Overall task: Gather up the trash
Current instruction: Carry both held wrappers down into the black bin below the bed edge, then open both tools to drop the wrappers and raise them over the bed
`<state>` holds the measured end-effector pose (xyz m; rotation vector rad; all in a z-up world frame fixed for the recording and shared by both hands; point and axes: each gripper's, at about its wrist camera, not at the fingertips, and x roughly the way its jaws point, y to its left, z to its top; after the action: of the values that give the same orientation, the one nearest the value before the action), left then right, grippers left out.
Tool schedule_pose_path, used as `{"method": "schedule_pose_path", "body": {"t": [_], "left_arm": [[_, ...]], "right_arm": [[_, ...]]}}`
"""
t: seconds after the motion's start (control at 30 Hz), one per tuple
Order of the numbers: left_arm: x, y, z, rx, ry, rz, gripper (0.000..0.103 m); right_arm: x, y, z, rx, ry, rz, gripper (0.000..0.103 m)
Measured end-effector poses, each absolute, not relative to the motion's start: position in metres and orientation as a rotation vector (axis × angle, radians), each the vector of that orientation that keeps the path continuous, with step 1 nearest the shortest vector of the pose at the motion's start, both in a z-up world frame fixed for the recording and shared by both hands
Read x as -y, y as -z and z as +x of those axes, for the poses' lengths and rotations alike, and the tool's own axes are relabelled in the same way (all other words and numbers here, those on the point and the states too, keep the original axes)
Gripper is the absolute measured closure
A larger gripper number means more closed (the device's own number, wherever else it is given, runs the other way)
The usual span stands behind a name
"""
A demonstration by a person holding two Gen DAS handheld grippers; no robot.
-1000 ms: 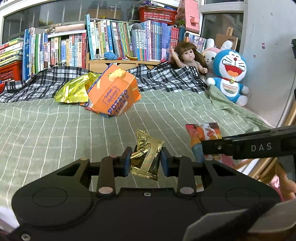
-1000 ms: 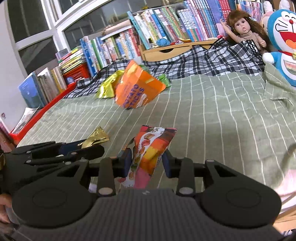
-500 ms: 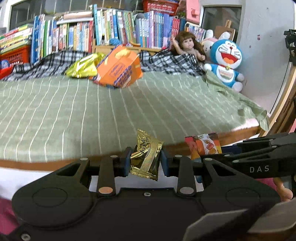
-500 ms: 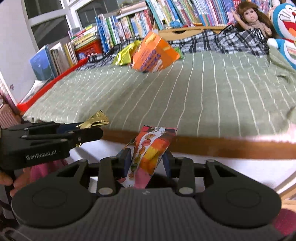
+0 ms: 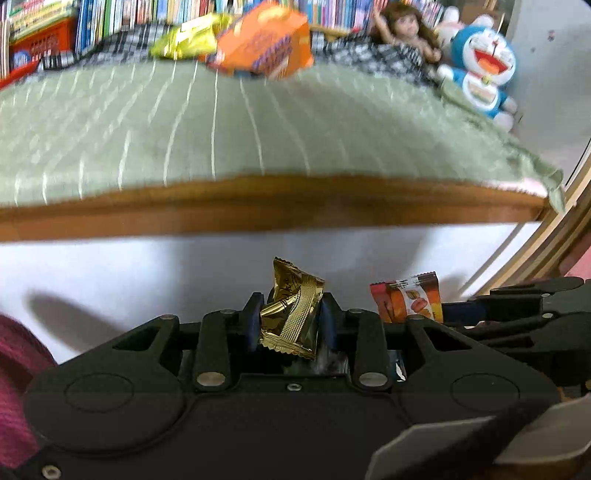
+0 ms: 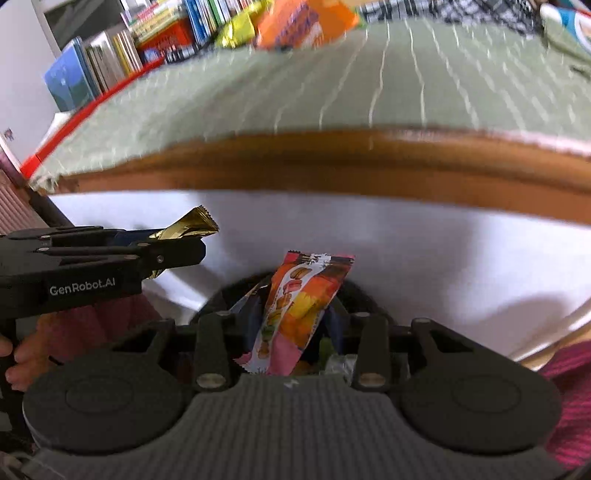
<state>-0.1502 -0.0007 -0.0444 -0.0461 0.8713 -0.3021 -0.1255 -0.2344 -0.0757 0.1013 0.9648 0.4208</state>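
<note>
A crumpled gold wrapper (image 5: 290, 291) stands upright in my left gripper (image 5: 291, 325), which is shut on it. My right gripper (image 6: 295, 321) is shut on an orange and pink snack wrapper (image 6: 306, 291). Both hang side by side in front of the bed's white side, below its wooden edge (image 5: 258, 210). In the right wrist view the left gripper (image 6: 177, 243) shows at the left with the gold wrapper (image 6: 192, 225). Behind the right fingers lies a dark round opening (image 6: 354, 291) with bits of wrapper (image 6: 340, 363) inside.
An orange potato sticks box (image 5: 262, 44) and a yellow bag (image 5: 184, 37) lie far back on the green striped bed cover (image 5: 258, 129). A doll (image 5: 402, 29) and a blue plush toy (image 5: 484, 70) sit at the back right. Books line the rear. A magenta sleeve (image 5: 14, 369) is at the left.
Both grippers have dropped from above the bed cover to below its wooden edge, tilting downward. Each keeps its wrapper. The dark opening has come into view under the right gripper.
</note>
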Motion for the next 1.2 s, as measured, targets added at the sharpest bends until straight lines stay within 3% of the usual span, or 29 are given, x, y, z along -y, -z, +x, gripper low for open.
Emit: {"method": "schedule_pose_path", "body": {"t": [0.33, 0.83, 1.03, 1.07, 1.2], "left_arm": [[0.005, 0.089, -0.146, -0.98, 0.263, -0.036, 0.072], [0.011, 0.1, -0.138, -1.015, 0.259, -0.028, 0.072], [0.01, 0.101, -0.137, -1.02, 0.257, -0.032, 0.072], [0.01, 0.101, -0.137, -1.02, 0.255, -0.033, 0.072], [0.009, 0.099, -0.138, -1.017, 0.25, -0.04, 0.06]], "right_arm": [[0.229, 0.114, -0.126, -1.06, -0.399, 0.086, 0.058], [0.215, 0.118, -0.117, -1.078, -0.395, 0.061, 0.055], [0.217, 0.116, -0.12, -1.073, -0.406, 0.049, 0.05], [0.217, 0.116, -0.12, -1.072, -0.407, 0.046, 0.044], [0.216, 0.116, -0.122, -1.069, -0.414, 0.036, 0.038]]}}
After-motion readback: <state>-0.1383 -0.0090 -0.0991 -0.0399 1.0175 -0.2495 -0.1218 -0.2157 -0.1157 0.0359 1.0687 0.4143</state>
